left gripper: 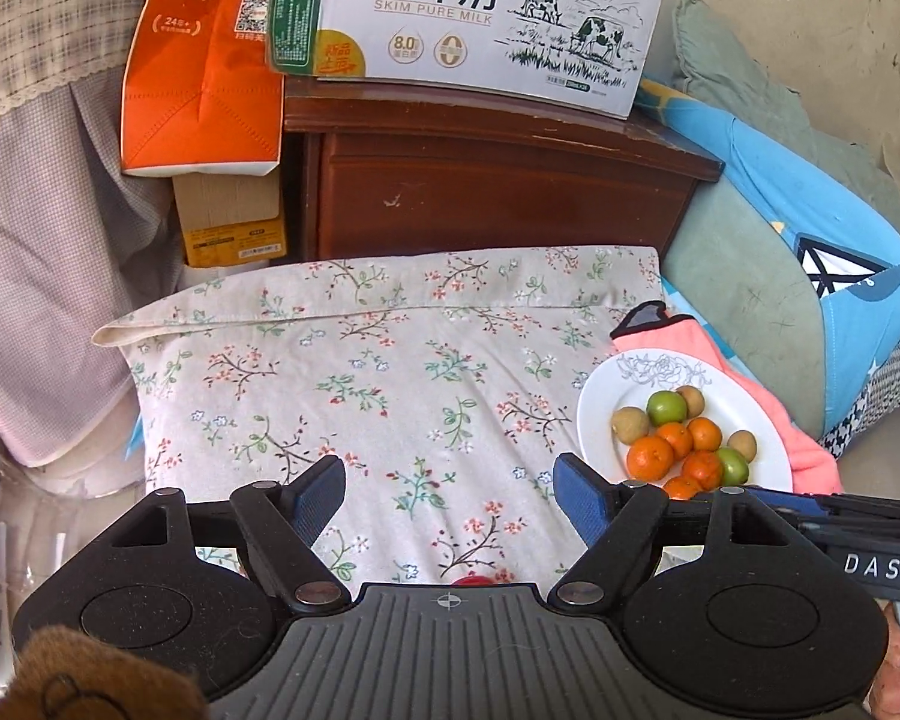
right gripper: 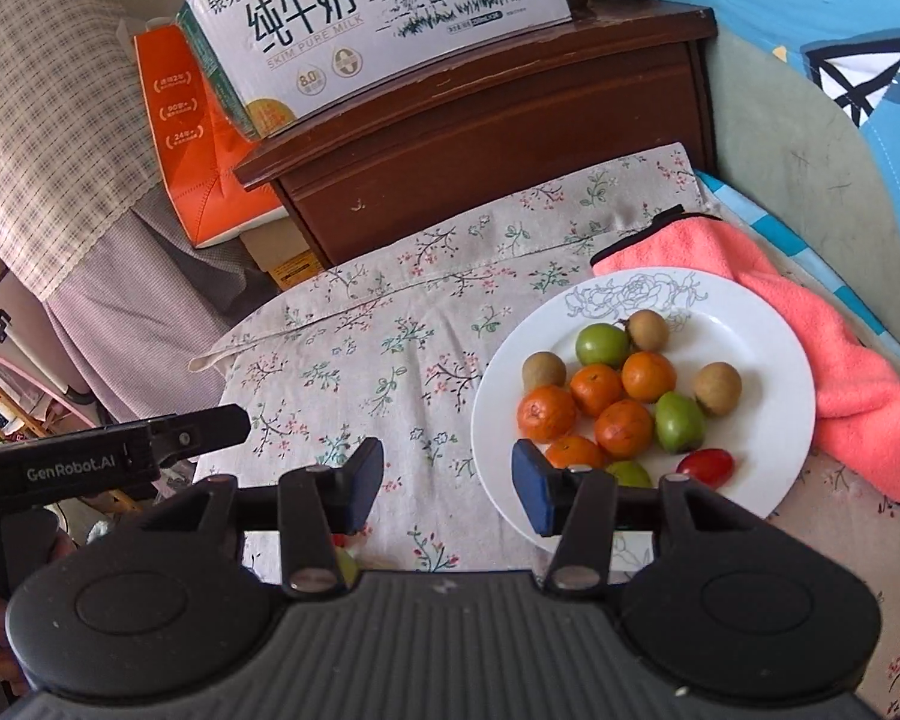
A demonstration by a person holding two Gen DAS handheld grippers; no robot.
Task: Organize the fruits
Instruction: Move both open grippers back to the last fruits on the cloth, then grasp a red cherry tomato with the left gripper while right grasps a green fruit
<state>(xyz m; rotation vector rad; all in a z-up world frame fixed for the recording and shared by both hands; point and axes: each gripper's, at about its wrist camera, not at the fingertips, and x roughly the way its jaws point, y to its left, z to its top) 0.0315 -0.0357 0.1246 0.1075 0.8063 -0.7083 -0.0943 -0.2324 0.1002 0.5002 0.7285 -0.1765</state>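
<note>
Left claw (left gripper: 450, 480) spread wide, nothing between its blue pads, hovering over a floral pillow (left gripper: 354, 372). Right claw (right gripper: 448, 480) spread less wide, also holding nothing; its right fingertip sits over the near-left rim of a white plate (right gripper: 768, 360). In the left wrist view the plate (left gripper: 762, 420) lies ahead and to the right of the left claw, resting on the pillow's right end and partly on a pink towel (left gripper: 768, 414). In the right wrist view the plate is directly ahead-right of the right claw and carries the fruit: 5 small oranges (right gripper: 597, 389) clustered at centre, green fruits (right gripper: 602, 345) at the far side and near side of the cluster, 3 brown round fruits (right gripper: 717, 389) around the edges, and 1 red fruit (right gripper: 705, 468) close to the right claw's right finger. A further green fruit is partly hidden behind that finger. Beyond both claws stands a dark wooden nightstand (right gripper: 510, 138) with a milk carton box (right gripper: 390, 18) on top; an orange box (left gripper: 204, 60) stands to its left. The left gripper's body shows at the left edge of the right wrist view.
</note>
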